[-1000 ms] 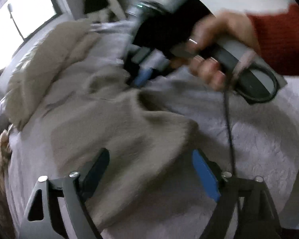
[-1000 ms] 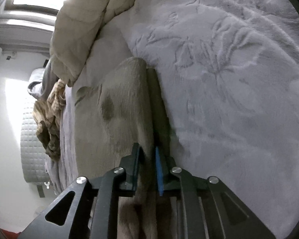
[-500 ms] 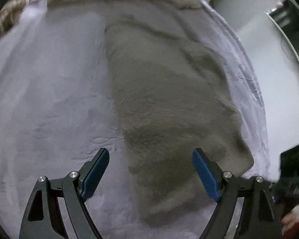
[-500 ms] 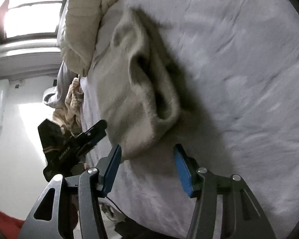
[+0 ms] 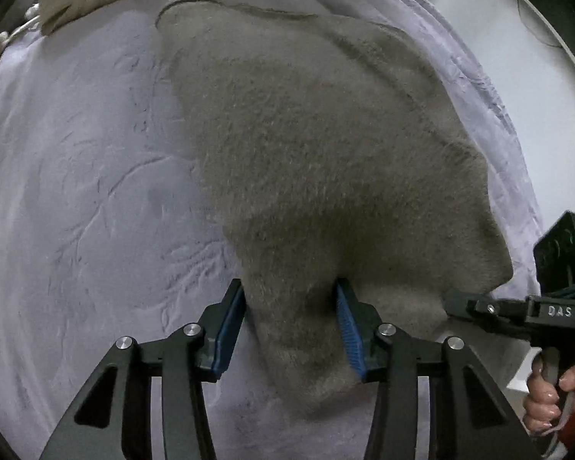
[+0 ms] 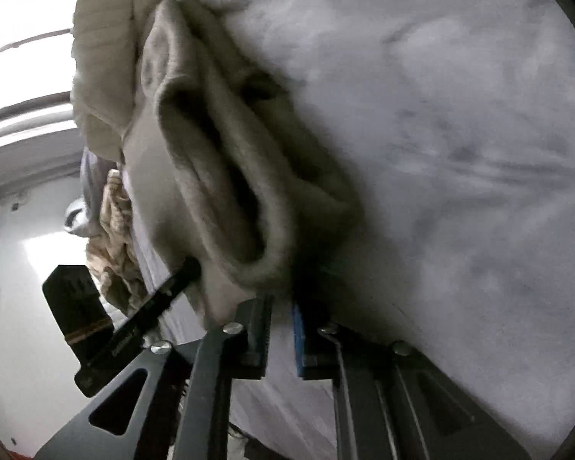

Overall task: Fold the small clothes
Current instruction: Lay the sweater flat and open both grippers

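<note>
Garment: a fuzzy grey-beige fleece garment [image 5: 326,161] lay spread on the bed, its nearest corner drawn up off the cover toward the two grippers; what kind of garment it was could not be told.
Bed cover: a pale lilac plush blanket [image 5: 80,199] with an embossed leaf pattern lay under the garment and reached to the bed's edge.
Left gripper: the left gripper [image 5: 291,329] had its blue pads [image 5: 230,326] set on either side of a bunched fold at the garment's near edge, both pads pressing into the fleece, so it was grasping the fabric.
Right gripper, own camera: the right gripper [image 6: 280,333] had its fingers drawn nearly together just below the rolled hem; the view was blurred and dark there, and whether cloth sat between the pads could not be told.
Right gripper, from the left camera: its black finger tip met the garment's lower right corner.
Hand: a hand [image 5: 548,398] with a red sleeve held the right gripper's handle at the right edge.
Fold shape: in the right wrist view the garment's edge curled into an open tube with a dark hollow.
Other cloth: a cream quilted blanket [image 6: 99,73] lay bunched beyond the garment, and a tan crumpled cloth [image 6: 115,249] sat near the bed's far side.
</note>
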